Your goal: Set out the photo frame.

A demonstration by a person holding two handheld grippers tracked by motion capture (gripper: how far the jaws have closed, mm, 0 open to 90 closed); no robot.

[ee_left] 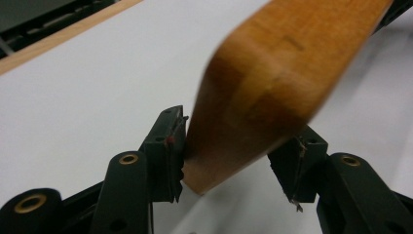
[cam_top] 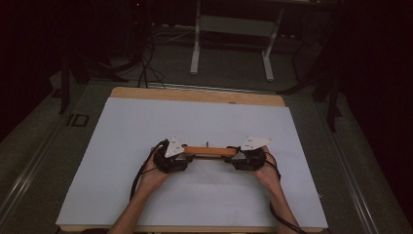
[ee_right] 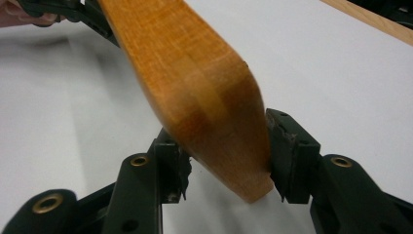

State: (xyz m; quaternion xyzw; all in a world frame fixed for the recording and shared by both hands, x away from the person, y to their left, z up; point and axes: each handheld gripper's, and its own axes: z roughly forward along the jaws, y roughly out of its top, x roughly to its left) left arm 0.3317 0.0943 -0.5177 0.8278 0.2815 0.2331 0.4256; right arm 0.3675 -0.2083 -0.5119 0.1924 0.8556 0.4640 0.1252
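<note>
Stiff, light wooden hanger (cam_top: 210, 151) held level above the bench (cam_top: 195, 204), left gripper (cam_top: 181, 157) and right gripper (cam_top: 234, 158) jaws clamped on its ends.

both forearms come in from the near edge, angled inward. left gripper (cam_top: 187, 157) and right gripper (cam_top: 233, 158) face each other near table centre, level, jaws closed in on something, hands wrapped round the bodies.

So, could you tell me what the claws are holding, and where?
A wooden hanger, one end in the left claw, the other in the right claw.
</note>
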